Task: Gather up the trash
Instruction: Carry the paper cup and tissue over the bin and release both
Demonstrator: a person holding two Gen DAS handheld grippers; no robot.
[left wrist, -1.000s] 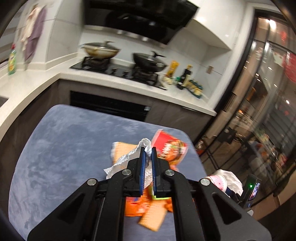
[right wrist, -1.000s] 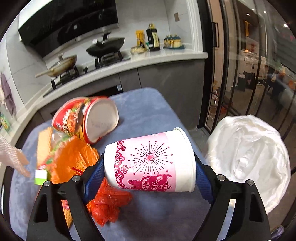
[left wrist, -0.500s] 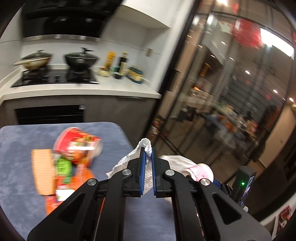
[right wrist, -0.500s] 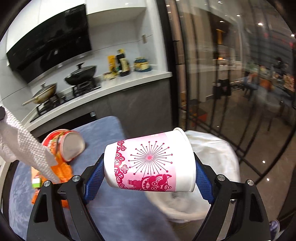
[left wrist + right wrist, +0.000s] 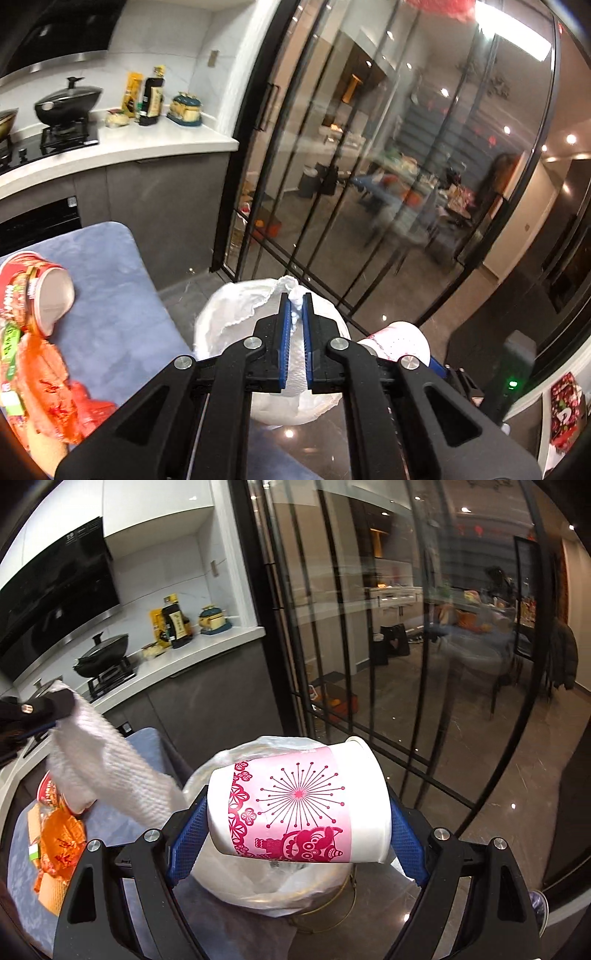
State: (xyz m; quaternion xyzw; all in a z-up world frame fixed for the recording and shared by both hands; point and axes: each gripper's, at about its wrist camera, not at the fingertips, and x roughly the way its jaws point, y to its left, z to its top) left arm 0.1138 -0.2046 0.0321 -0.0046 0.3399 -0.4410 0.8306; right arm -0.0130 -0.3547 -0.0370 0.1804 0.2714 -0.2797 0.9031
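The left gripper (image 5: pixel 294 325) pinches one white paper towel (image 5: pixel 107 764) between its blue pads, pressed close together; the towel hangs down from them above the white-lined trash bin (image 5: pixel 229 314). The right gripper (image 5: pixel 295 827) has its fingers spread wide and clamps one paper cup (image 5: pixel 299 805), white with a pink pattern, lying sideways between the pads, its open rim against the right pad. The cup is over the mouth of the same bin (image 5: pixel 258 890).

On the blue table (image 5: pixel 110 295) beside the bin lie one red noodle cup (image 5: pixel 40 288) on its side and a heap of orange wrappers (image 5: pixel 44 391); I cannot count these exactly.

Behind is a kitchen counter (image 5: pixel 147 144) with one black pan (image 5: pixel 68 105) on the stove and some bottles (image 5: pixel 149 98). A glass door with black frames (image 5: pixel 369 166) stands just behind the bin.
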